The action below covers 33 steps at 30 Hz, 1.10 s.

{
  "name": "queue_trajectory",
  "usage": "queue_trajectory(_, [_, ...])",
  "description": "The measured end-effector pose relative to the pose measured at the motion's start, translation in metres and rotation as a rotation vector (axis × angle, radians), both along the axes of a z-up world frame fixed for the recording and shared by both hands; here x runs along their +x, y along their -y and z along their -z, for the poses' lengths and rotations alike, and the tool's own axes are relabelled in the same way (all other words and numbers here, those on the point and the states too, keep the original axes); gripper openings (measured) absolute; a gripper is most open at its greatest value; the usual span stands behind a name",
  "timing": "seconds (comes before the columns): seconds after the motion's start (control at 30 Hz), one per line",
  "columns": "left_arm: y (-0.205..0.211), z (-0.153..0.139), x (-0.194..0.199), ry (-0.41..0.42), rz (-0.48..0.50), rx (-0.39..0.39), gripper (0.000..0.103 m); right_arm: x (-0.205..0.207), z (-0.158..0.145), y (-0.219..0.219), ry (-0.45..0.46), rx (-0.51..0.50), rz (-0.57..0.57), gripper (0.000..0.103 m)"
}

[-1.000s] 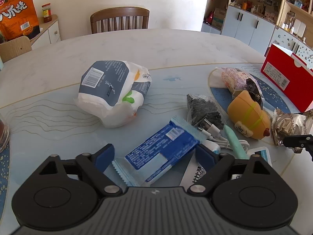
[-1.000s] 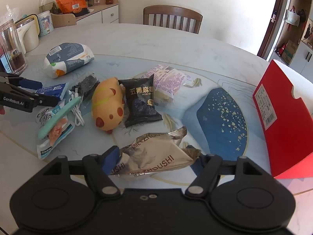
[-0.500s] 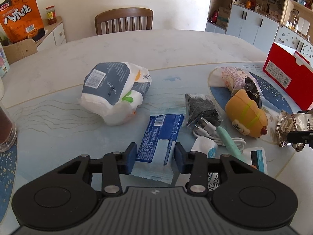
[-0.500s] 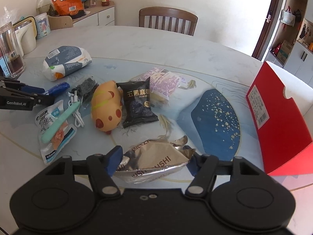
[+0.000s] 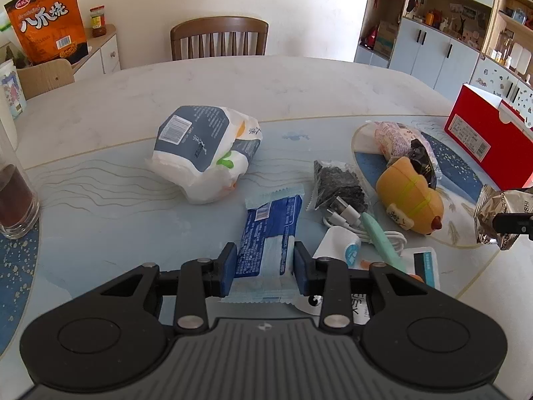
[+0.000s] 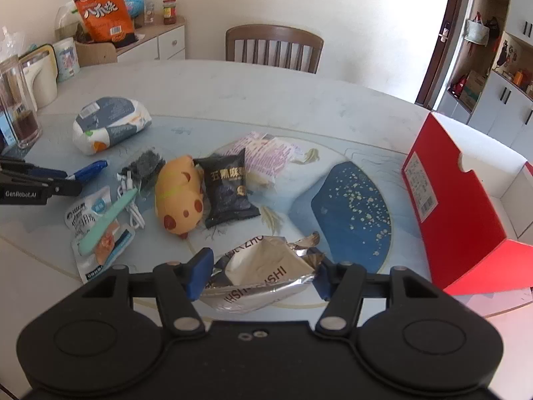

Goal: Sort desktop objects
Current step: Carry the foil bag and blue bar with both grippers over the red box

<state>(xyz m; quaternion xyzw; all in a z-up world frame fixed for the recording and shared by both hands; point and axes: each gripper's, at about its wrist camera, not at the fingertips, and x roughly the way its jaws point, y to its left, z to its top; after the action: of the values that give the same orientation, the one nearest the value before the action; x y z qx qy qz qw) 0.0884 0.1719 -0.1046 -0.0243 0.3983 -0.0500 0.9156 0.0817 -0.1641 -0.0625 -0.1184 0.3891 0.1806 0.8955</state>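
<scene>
My left gripper [image 5: 265,268] is shut on a blue snack packet [image 5: 269,230] and holds it just above the table. My right gripper [image 6: 261,271] is shut on a crinkled silver foil packet [image 6: 263,273], which also shows at the right edge of the left wrist view [image 5: 499,213]. On the table lie a white and grey tissue pack [image 5: 203,150], a yellow squishy toy [image 6: 180,196], a black snack packet [image 6: 228,188], a pink wrapped snack [image 6: 266,156], a small dark bag [image 5: 336,186], a white cable [image 5: 353,220] and a mint green stick [image 6: 106,216].
An open red box [image 6: 456,206] stands at the right of the table. A glass of dark liquid [image 5: 13,196] stands at the left. A wooden chair [image 5: 218,38] is behind the table. A sideboard holds an orange bag [image 5: 46,20]. White sachets [image 6: 90,230] lie near the front edge.
My left gripper has closed on the blue packet and turned it lengthwise, lifting it slightly. My right gripper has closed on the foil packet and raised it a little.
</scene>
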Motion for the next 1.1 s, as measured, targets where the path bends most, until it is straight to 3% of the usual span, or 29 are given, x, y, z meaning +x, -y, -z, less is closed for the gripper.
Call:
queue_trajectory(0.6, [0.016, -0.034, -0.018, 0.062, 0.041, -0.035, 0.034, -0.016, -0.039, 0.016, 0.063, 0.053, 0.063, 0.060])
queue_trajectory(1.1, [0.067, -0.069, -0.026, 0.140, 0.109, -0.023, 0.034, -0.030, -0.063, 0.051, 0.112, 0.111, 0.101, 0.060])
